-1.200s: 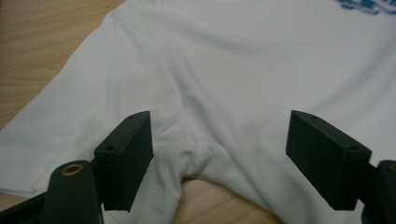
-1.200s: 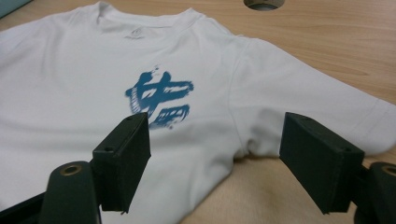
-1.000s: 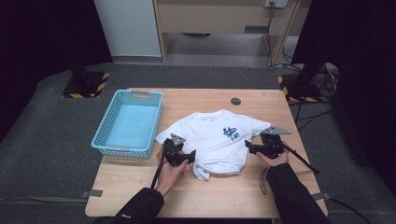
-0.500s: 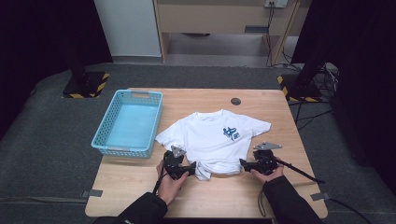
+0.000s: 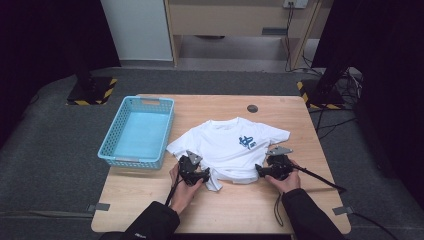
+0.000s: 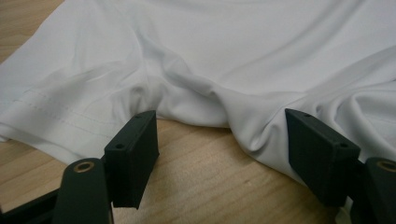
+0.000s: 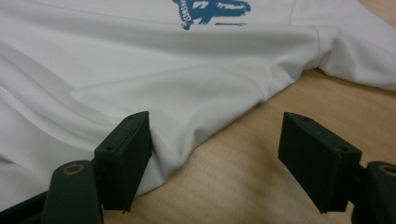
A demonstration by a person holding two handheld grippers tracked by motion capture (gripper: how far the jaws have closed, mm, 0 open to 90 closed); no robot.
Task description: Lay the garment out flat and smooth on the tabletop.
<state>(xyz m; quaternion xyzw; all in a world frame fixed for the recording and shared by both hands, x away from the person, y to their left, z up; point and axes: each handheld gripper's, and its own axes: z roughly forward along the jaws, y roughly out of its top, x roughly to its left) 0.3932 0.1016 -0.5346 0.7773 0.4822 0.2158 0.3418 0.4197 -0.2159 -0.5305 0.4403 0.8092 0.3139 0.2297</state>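
Observation:
A white T-shirt (image 5: 231,147) with a blue print (image 5: 246,142) lies spread on the wooden table (image 5: 240,210), its bottom hem bunched toward me. My left gripper (image 5: 205,176) sits low at the shirt's near left corner, jaws open, with a fold of white cloth (image 6: 243,126) just ahead of them. My right gripper (image 5: 258,171) rests at the near right edge of the shirt, also open; the shirt's side edge (image 7: 205,135) runs between its jaws and the blue print (image 7: 212,9) shows farther off.
A light blue plastic basket (image 5: 137,132), with nothing inside, stands on the table's left side. A small dark disc (image 5: 252,108) lies near the far edge. Bare wood stretches along the near edge. A cable (image 5: 320,177) trails right from my right gripper.
Both grippers have dropped toward me along the shirt, from its mid sides to its near hem corners. The shirt's lower edge looks more bunched now.

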